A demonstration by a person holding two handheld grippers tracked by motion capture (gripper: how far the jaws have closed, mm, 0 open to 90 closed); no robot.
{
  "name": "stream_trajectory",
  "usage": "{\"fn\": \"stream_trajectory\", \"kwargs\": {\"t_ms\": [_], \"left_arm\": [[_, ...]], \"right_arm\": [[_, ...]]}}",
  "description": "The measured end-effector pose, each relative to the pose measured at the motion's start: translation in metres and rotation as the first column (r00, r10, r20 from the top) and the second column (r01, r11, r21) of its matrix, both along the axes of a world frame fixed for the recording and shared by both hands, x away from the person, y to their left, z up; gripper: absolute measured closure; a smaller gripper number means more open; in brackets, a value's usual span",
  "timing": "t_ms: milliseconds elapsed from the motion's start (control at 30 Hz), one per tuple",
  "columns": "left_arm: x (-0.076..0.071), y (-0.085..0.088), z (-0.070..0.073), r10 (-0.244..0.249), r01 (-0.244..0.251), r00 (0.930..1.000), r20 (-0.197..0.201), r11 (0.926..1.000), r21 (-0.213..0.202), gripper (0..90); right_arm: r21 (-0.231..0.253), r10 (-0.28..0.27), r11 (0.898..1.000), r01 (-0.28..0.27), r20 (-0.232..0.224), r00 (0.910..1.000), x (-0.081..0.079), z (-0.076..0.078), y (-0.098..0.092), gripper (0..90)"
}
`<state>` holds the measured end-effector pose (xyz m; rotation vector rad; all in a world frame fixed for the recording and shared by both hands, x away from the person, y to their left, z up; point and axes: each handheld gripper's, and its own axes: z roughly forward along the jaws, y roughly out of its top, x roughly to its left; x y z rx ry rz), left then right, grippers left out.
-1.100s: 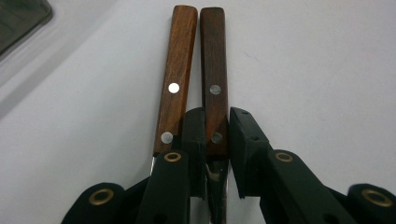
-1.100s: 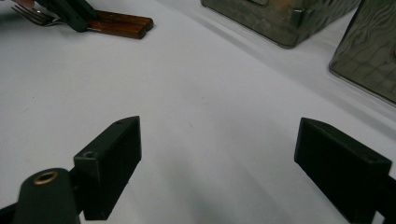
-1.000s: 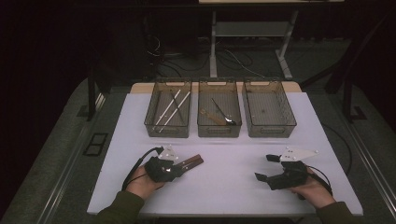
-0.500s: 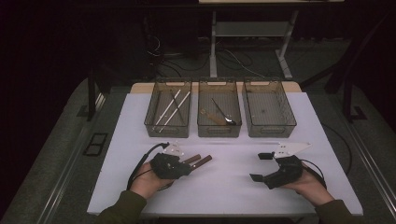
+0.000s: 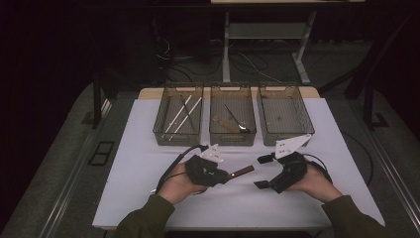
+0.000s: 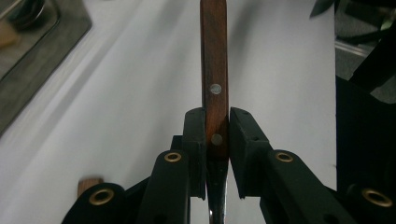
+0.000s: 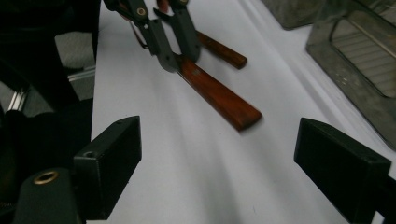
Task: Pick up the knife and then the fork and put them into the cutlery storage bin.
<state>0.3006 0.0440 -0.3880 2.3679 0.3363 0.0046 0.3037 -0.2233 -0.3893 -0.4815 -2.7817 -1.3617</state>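
From the high view, our left claw (image 5: 229,174) grips a wooden-handled utensil (image 5: 241,172) near the tabletop's (image 5: 148,148) front edge; our right claw (image 5: 263,171) gapes empty. In the left gripper view, its working end is hidden. In the right gripper view, it could pivot loose.

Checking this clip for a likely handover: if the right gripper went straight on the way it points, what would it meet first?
Probably the brown wooden handle clamped in the left gripper; the right gripper stands open and faces its free end. Depth is unclear.
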Motion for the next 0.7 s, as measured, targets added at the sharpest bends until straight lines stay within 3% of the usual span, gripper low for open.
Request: {"fn": "stream_trajectory", "kwargs": {"t_ms": [133,233,367,533,700], "left_arm": [[0.0,-0.017,0.003,-0.066,0.066,0.9978,0.008,0.9977,0.015,76.7],[-0.001,-0.028,0.004,-0.11,0.109,0.9939,0.009,0.9937,0.026,76.7],[-0.007,-0.037,0.005,-0.161,0.16,0.9868,0.018,0.9863,0.04,76.7],[-0.012,-0.039,0.004,-0.185,0.184,0.9825,0.017,0.9809,0.064,76.6],[-0.014,-0.039,0.003,-0.209,0.208,0.9777,0.016,0.9755,0.072,76.7]], "right_arm": [[-0.053,0.047,0.998,-0.046,0.018,0.9987,0.003,-0.001,0.009,16.5],[-0.083,0.09,0.992,-0.09,-0.003,0.9959,0.004,-0.005,0.011,24.2],[-0.117,0.142,0.982,-0.146,-0.035,0.9892,0.0,-0.009,0.014,44.4],[-0.158,0.194,0.966,-0.203,-0.067,0.9786,-0.005,-0.014,0.021,63.8],[-0.162,0.224,0.959,-0.232,-0.071,0.9721,-0.007,-0.016,0.024,71.7]]}}
